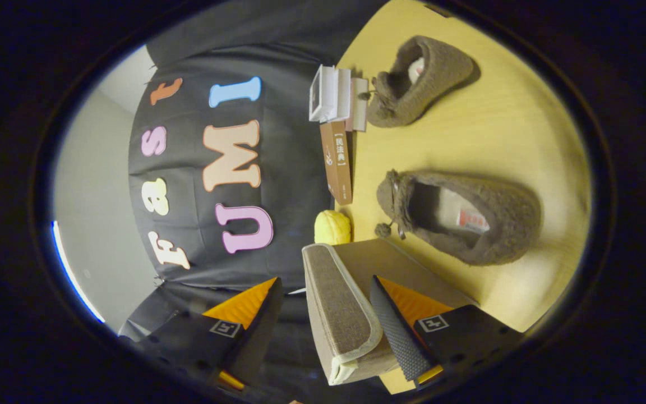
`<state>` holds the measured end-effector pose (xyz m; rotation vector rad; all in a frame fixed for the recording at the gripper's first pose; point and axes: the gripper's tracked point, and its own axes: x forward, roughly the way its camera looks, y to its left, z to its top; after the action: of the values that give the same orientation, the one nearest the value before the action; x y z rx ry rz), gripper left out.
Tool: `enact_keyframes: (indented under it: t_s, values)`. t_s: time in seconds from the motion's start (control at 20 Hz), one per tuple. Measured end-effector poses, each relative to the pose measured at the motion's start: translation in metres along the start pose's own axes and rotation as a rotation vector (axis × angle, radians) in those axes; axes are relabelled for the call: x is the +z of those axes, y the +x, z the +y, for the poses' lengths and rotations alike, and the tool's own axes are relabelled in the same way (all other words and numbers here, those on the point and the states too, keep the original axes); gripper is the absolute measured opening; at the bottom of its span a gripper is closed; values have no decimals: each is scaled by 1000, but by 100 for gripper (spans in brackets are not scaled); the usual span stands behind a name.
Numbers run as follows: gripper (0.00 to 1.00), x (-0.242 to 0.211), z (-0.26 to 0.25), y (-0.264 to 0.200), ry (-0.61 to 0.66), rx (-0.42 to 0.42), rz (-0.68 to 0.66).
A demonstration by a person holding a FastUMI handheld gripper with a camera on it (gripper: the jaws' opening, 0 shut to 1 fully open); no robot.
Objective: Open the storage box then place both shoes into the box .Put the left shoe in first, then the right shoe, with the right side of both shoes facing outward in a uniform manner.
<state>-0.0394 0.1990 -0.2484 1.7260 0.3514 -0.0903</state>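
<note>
The gripper (pixel 323 314) has its two fingers spread wide, and between them sits the near edge of the storage box (pixel 351 303), a brownish fabric-covered box with a pale piped rim. One finger (pixel 398 331) lies against the broad flat face of the box, which may be its lid; the other finger (pixel 255 320) hangs well apart from the box, over the dark cloth, so the fingers are not pressing on the box from both sides. The box looks closed, and opening it appears to be the step in hand.

The relation that matters next is that the box's rimmed edge runs lengthwise along the fingers, so the lid seam lies between them, not across them.

Just beyond the box is a small yellow knobbly object (pixel 332 226). Beyond the finger on the box face, on the wooden table (pixel 525 129), lies the nearer shoe (pixel 463 216), a brown fleecy slipper with a pompom tie, its long axis crosswise to the fingers. Farther out lies the second shoe (pixel 418 78), angled. Which is left and which right cannot be told.

Each slipper has an insole label, too small to read. A brown book (pixel 337 160) stands beyond the yellow object with writing on its spine that cannot be made out; white boxes (pixel 334 95) stand past it.
</note>
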Motion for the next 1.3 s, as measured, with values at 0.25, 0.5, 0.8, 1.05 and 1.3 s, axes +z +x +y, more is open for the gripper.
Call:
enact_keyframes:
  t_s: [0.25, 0.5, 0.8, 1.05, 1.3]
  values:
    - [98, -23, -11, 8, 70, 3, 55]
    - [81, -24, -8, 6, 87, 32, 52]
    - [30, -16, 10, 6, 122, 83, 13]
    - [11, -9, 36, -7, 71, 133, -14]
    - [6, -24, 70, -8, -5, 160, 14]
